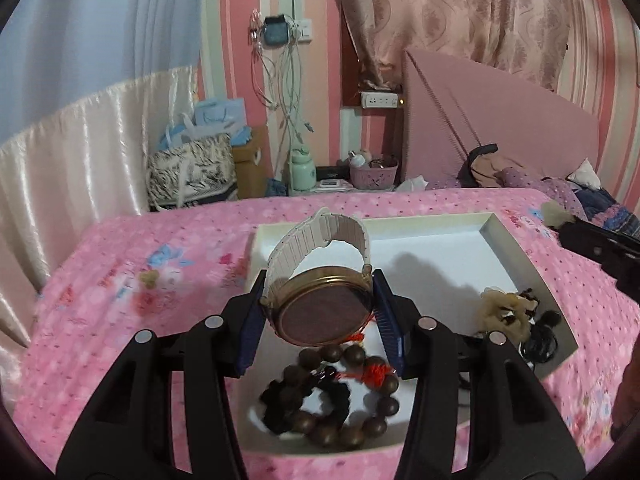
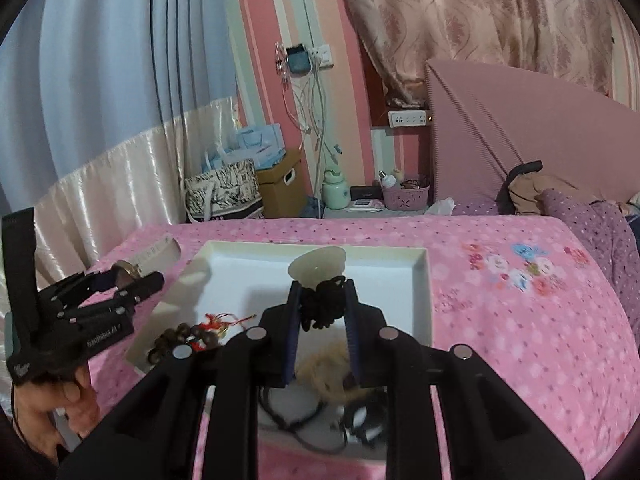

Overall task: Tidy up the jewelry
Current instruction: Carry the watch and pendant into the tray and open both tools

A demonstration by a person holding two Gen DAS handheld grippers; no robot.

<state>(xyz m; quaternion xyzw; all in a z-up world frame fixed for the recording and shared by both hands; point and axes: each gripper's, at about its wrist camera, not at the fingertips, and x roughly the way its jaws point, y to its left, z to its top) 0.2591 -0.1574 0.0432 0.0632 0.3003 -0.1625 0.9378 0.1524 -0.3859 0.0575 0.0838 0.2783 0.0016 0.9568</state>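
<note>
Left gripper (image 1: 320, 312) clamped the watch (image 1: 324, 304) above the tray (image 1: 520, 248), beads (image 1: 332, 392) at 6 o'clock, right gripper (image 2: 322, 304) pinched a pendant (image 2: 318, 268); best lower both slowly, grips firm, into bare tray space.

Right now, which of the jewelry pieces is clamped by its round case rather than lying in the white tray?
The gold-cased watch with the cream ribbed strap, clamped in the left gripper; the brown wooden bead bracelet lies in the tray.
</note>
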